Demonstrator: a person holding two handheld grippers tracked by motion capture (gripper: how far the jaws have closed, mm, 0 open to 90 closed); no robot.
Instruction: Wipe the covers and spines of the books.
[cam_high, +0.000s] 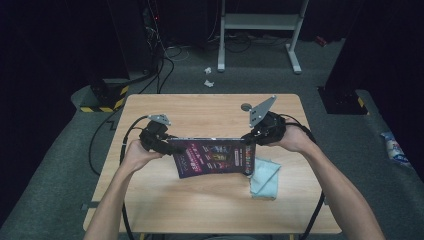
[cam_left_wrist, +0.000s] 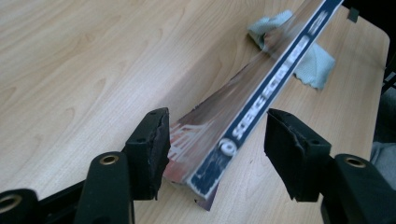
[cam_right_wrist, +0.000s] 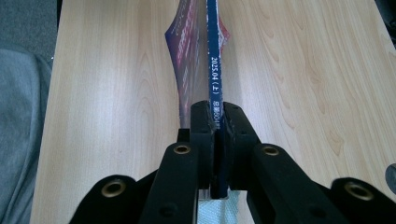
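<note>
Two tools: right tool (cam_right_wrist: 215, 122) clamps magazine (cam_high: 214, 157) spine; left tool (cam_left_wrist: 215, 151) apart, straddling spine end.

Both forearms enter from 6 o'clock, converging toward table centre. Left gripper (cam_high: 167, 145) at 9 o'clock of centre, tips pointing 3 o'clock, jaws spread, pads (cam_left_wrist: 159, 140) pressing nothing. Right gripper (cam_high: 248, 141) at 3 o'clock, tips pointing 9 o'clock, jaws clamped tight. Both hands wrap gripper bodies, wrists level.
</note>
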